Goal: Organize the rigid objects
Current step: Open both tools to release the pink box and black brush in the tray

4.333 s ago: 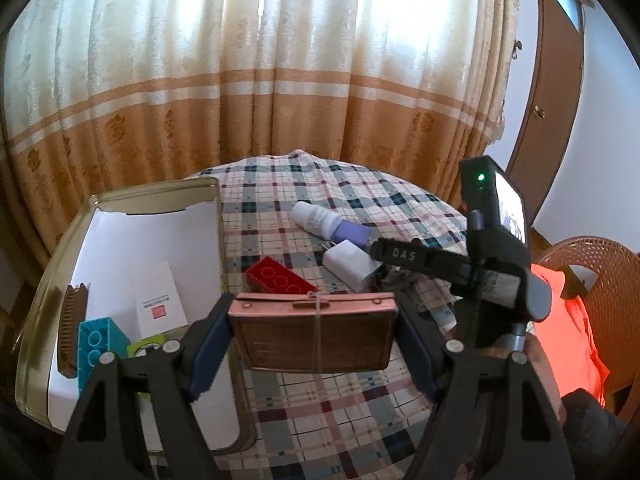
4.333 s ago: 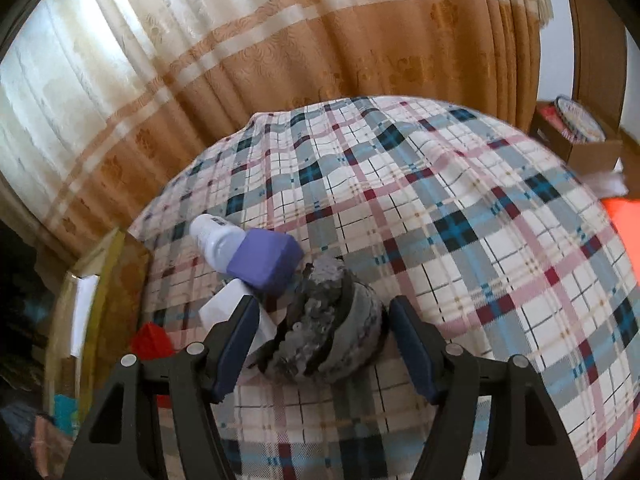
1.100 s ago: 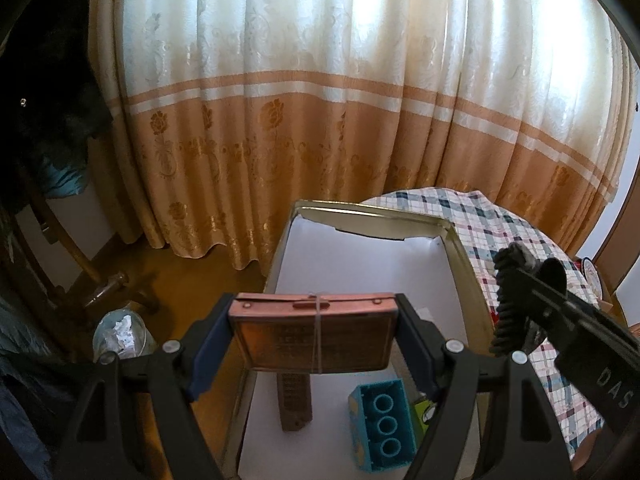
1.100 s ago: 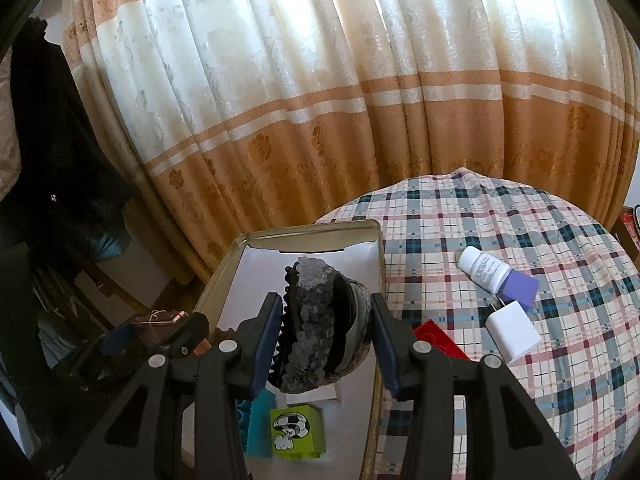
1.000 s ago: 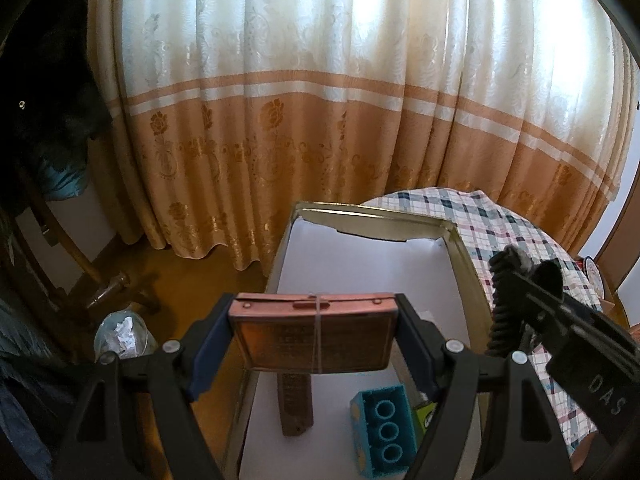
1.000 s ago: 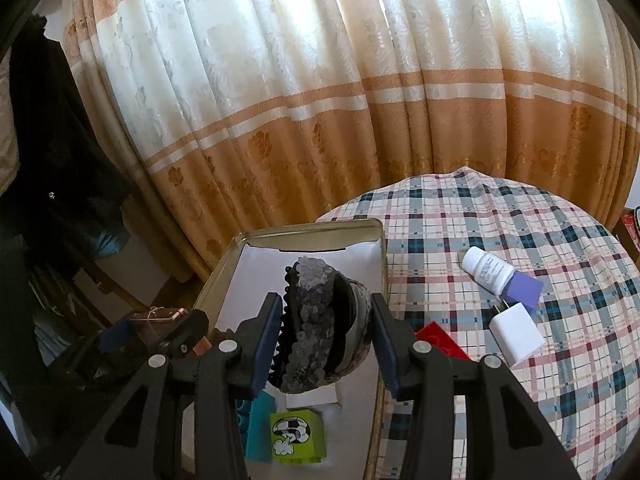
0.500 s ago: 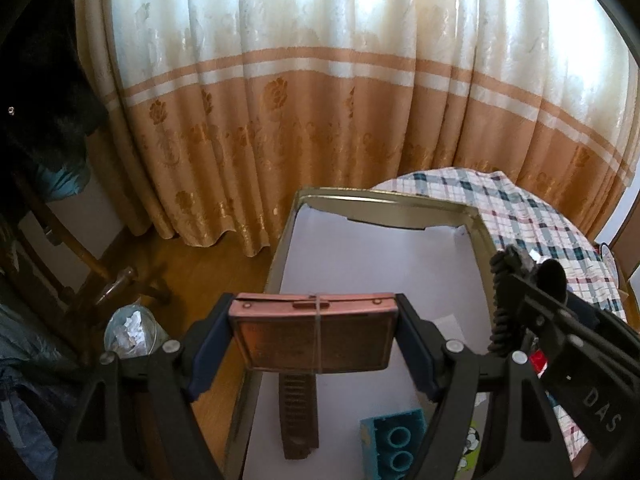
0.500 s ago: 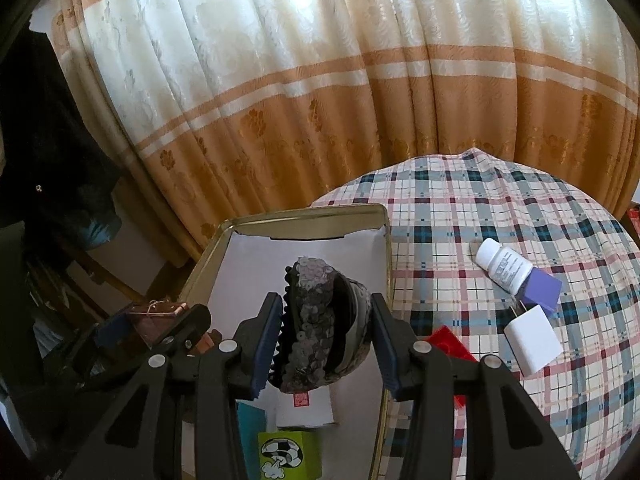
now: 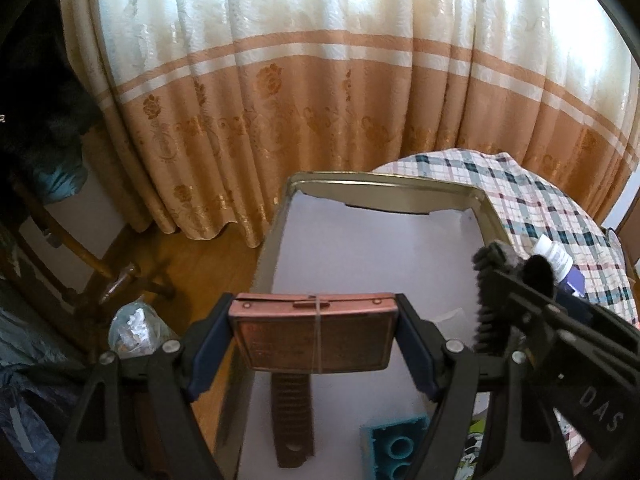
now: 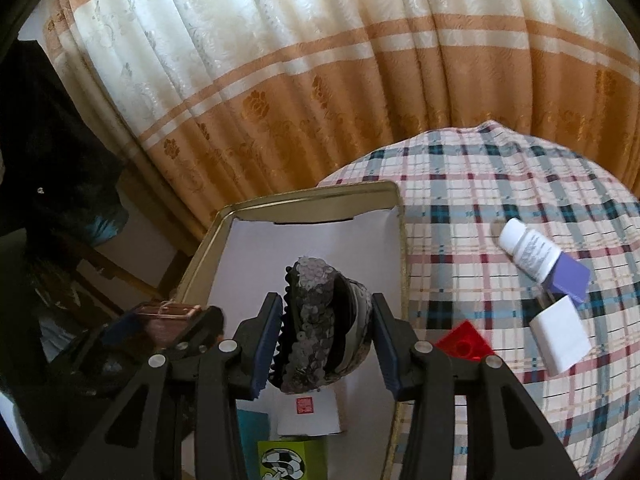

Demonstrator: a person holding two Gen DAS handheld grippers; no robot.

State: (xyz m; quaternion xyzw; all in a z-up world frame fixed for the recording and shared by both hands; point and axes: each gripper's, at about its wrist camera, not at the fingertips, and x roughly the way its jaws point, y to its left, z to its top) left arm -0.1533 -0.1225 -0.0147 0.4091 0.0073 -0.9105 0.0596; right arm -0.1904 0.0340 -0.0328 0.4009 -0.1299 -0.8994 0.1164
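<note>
1. The left gripper (image 9: 312, 334) is clamped on a copper-coloured flat case (image 9: 313, 336), its blue pads pressing the case's two short ends; a thin band runs across the case's face. The case is held in the air above the near left part of the metal tray (image 9: 384, 187).
2. The right gripper (image 10: 325, 350) is clamped on a dark sequinned hair clip (image 10: 320, 320), which stands upright between its fingers over the white paper lining (image 10: 316, 240) of the tray (in the left wrist view the same clip shows at the right, just beside the case).
3. Below and beyond the left gripper, inside the tray, lie a brown comb (image 9: 291, 416) directly under the case and a teal building block (image 9: 394, 450) to its right; a green printed cube (image 9: 476, 446) peeks out past the right finger.
4. Beneath the right gripper, in the tray, sit a white card with a red stamp (image 10: 308, 414), the green cube and a sliver of the teal block.
5. To the right of the right gripper, on the plaid tablecloth (image 10: 500, 184) outside the tray, lie a red block (image 10: 464, 345), a white charger plug (image 10: 560, 334) and a white bottle with a purple cap (image 10: 540, 258); the cap appears to touch the plug, though the angle leaves this uncertain.
6. Ahead of both grippers hangs a cream and orange curtain (image 9: 340, 80).
</note>
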